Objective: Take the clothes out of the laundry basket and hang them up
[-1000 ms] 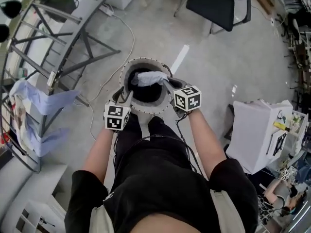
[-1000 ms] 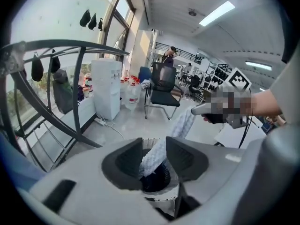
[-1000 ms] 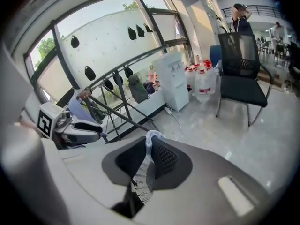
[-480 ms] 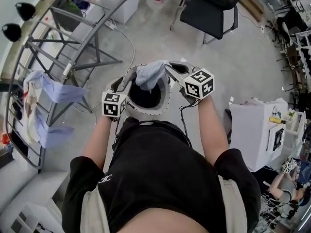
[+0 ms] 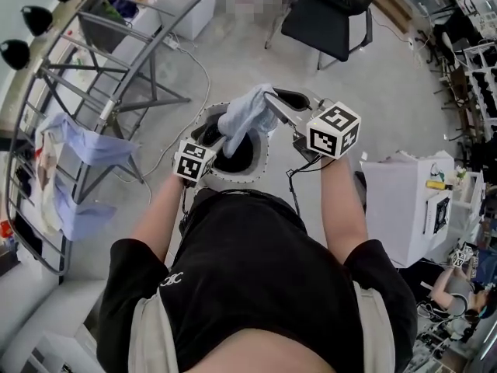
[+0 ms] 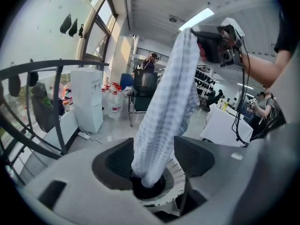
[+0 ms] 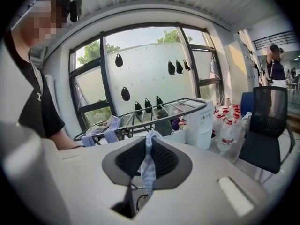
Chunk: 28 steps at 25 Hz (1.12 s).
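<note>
Grey concrete floor [image 5: 388,84]: a drying rack [image 5: 85,130] stands left of the laundry basket [image 5: 262,162]. Above the basket, the left gripper [image 5: 219,140] has its jaws just opening, loose around a checked cloth [image 5: 247,111] pinched in the right gripper's [image 5: 272,99] closed jaws.

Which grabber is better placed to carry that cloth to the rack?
Right, probably. The right gripper is shut on the cloth; the left gripper has just been opening its jaws, the cloth loose between them.
</note>
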Motion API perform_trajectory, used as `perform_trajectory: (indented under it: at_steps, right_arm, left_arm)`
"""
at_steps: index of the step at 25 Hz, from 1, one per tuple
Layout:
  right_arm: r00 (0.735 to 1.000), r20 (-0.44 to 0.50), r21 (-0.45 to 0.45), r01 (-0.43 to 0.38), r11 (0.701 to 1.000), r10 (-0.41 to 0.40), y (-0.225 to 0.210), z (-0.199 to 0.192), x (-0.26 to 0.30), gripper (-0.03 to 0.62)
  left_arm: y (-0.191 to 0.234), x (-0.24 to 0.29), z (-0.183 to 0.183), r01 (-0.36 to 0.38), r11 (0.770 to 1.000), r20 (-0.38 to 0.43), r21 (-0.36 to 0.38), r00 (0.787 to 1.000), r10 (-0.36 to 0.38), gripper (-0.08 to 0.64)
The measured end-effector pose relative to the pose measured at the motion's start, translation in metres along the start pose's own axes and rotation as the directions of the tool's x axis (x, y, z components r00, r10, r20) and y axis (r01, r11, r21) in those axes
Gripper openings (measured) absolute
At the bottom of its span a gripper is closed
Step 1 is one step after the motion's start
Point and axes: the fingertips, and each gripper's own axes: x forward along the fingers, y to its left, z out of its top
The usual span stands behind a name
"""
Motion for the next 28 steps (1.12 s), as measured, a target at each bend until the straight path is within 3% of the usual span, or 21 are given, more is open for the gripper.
perform_trajectory:
  at_steps: [4,8,11,14,15,22,28]
  right_arm:
    - [1.000,0.022,0.006,-0.003,1.000,0.002,0.008,0.013,-0.006,0.051]
    - [0.999,0.038,0.007,-0.007,1.000,0.007,0.015,0.023,-0.015,0.051]
    - [0.999,0.043,-0.005,-0.004,1.000,0.004,0.021,0.028,-0.023,0.051]
    - [0.999,0.044,-0.013,0.014,1.000,-0.013,0.019,0.029,-0.031,0.051]
    - [0.999,0.045,-0.010,0.022,1.000,-0.021,0.016,0.028,-0.034,0.051]
    - [0.996,0.060,0.032,0.061,0.998,-0.063,-0.008,0.020,-0.044,0.051]
    - [0.997,0.053,0.048,0.060,0.997,-0.062,-0.027,0.012,-0.034,0.051]
  left_arm:
    - [-0.035,0.036,-0.011,0.091,0.995,-0.044,0.048,0.995,-0.089,0.302]
    - [-0.049,0.077,-0.034,0.095,0.992,-0.108,0.078,0.990,-0.086,0.310]
    - [-0.043,0.093,-0.045,0.048,0.997,-0.130,0.053,0.991,-0.041,0.266]
    - [-0.029,0.091,-0.044,-0.013,1.000,-0.116,-0.015,0.993,0.011,0.050]
    - [-0.024,0.089,-0.044,-0.030,0.999,-0.118,-0.033,0.993,0.026,0.009]
    - [0.020,0.054,-0.046,-0.137,0.986,-0.112,-0.100,0.986,0.125,0.009]
    - [0.082,-0.006,-0.042,-0.298,0.938,-0.059,-0.177,0.955,0.292,0.009]
